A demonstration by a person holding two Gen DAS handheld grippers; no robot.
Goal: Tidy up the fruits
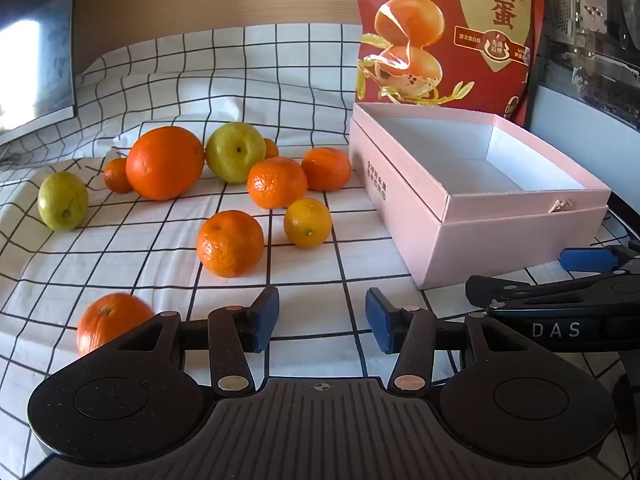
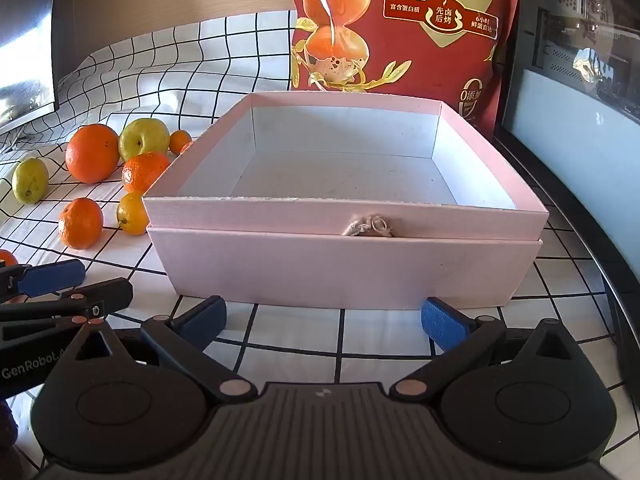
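Several fruits lie loose on the checked cloth (image 1: 160, 264): a big orange (image 1: 165, 163), a green apple (image 1: 235, 152), a green lemon (image 1: 63, 201), a yellow citrus (image 1: 307, 222), several mandarins such as one in the middle (image 1: 229, 243) and one by my left gripper's left finger (image 1: 112, 320). An empty pink box (image 1: 516, 236) stands to the right; it fills the right wrist view (image 2: 344, 264). My left gripper (image 1: 322, 320) is open and empty, just short of the fruits. My right gripper (image 2: 322, 322) is open and empty, in front of the box.
A red snack bag (image 1: 448, 28) stands behind the box. A dark monitor (image 1: 36, 40) is at the far left and a computer case (image 1: 592, 28) at the right. The right gripper (image 1: 560, 304) shows at the right of the left wrist view.
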